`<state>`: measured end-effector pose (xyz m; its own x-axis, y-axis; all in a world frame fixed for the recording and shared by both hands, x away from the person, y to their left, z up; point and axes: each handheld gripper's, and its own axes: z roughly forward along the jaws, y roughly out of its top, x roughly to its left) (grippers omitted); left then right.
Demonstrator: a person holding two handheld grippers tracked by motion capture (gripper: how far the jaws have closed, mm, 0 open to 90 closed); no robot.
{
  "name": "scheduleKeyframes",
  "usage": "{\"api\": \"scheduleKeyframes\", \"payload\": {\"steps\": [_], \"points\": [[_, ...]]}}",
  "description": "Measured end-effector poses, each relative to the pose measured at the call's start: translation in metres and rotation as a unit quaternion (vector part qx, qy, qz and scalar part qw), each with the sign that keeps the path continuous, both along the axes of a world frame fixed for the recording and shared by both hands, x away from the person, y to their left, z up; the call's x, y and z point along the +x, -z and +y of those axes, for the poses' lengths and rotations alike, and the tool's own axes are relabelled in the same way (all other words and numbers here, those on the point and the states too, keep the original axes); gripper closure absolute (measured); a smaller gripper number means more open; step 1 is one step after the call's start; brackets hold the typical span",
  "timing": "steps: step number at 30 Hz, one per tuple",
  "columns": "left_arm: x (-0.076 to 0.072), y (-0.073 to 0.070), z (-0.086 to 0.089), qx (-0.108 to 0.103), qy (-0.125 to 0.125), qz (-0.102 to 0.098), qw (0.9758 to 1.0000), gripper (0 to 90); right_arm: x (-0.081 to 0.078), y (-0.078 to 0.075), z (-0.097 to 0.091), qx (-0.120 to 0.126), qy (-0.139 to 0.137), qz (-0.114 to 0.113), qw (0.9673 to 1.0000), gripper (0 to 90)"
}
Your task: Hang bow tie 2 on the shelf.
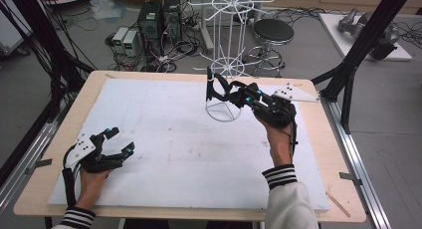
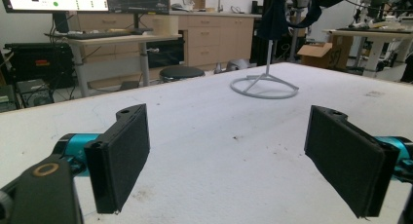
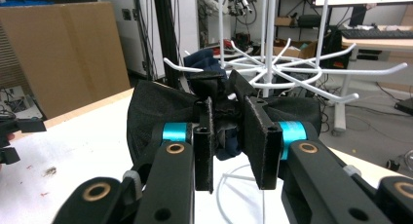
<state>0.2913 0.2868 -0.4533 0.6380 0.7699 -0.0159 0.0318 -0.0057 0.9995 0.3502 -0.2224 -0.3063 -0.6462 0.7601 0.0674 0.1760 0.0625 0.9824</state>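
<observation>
A white wire rack stands on a ring base at the back of the table, with hooked arms spreading from its pole. My right gripper is held up beside the pole, shut on a bunched piece of black cloth. The cloth hangs right against the rack's lower arms. In the right gripper view the two pads pinch the cloth's folds. My left gripper rests on the table at the near left, open, with nothing between its pads. In the left gripper view the rack's base lies ahead, dark cloth hanging above it.
A white mat covers the wooden table. Black frame posts rise at the right and left edges. Behind the table are a round stool, computer boxes and cables on the floor.
</observation>
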Motion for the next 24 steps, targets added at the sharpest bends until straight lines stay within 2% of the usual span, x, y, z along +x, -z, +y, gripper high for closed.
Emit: {"api": "scheduleKeyframes", "payload": {"steps": [12,18,24], "points": [[0.0,0.0,0.0,-0.001,0.0,0.0,1.0,17.0,0.01,0.007,-0.001,-0.002,0.015,0.022,0.9996,75.2],[0.0,0.0,0.0,0.0,0.0,0.0,1.0,17.1,0.016,0.01,0.001,-0.02,0.027,0.029,0.999,75.1],[0.0,0.0,0.0,-0.001,0.0,0.0,1.0,17.1,0.021,0.015,0.006,-0.055,0.038,0.036,0.9971,75.1]]}}
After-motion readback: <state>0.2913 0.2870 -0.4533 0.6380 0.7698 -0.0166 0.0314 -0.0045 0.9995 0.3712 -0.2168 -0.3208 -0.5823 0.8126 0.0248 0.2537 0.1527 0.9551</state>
